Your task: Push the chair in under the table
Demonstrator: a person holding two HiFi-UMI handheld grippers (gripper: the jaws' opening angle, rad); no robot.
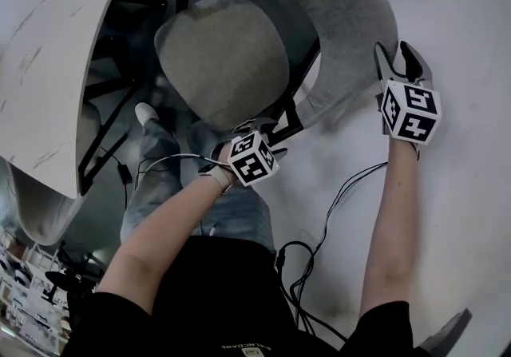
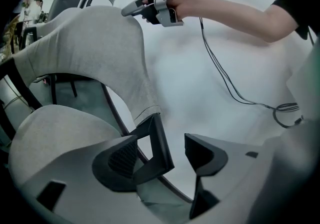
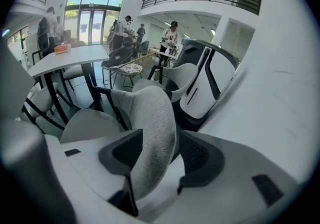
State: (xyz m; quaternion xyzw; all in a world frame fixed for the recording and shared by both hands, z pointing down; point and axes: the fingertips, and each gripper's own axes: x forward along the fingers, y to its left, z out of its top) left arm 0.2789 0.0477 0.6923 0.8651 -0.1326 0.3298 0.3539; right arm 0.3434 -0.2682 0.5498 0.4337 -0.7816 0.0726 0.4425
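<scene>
Pale floor (image 1: 471,188) takes up the right half of the head view. A white marbled surface (image 1: 48,68) curves down the left side. The grey upholstered chair (image 1: 223,60) stands just beside that surface's edge, at about 3 o'clock from it, and its seat is out in the open, not yet beneath the top. The curved backrest (image 1: 343,20) wraps the seat's far side and faces away from the surface.

The left tongs (image 1: 269,128) sit at the backrest's lower end, at 5 o'clock from the seat. Their jaws stand apart around the black frame bracket (image 2: 155,143), which lies close against the left jaw with a clear gap to the right one, so nothing is clamped. The right tongs (image 1: 397,56) are at 3 o'clock from the seat. They are also spread wide, astride the backrest's upper rim with the fabric edge between the jaws, and I see no squeeze on it.

Both hands are on the side of the chair away from the surface, so the push would likely run toward 9 to 10 o'clock in the head view. The left hand is nearer the seat and the frame. The right hand is higher on the rim, where an uneven shove could swing the chair off line.
</scene>
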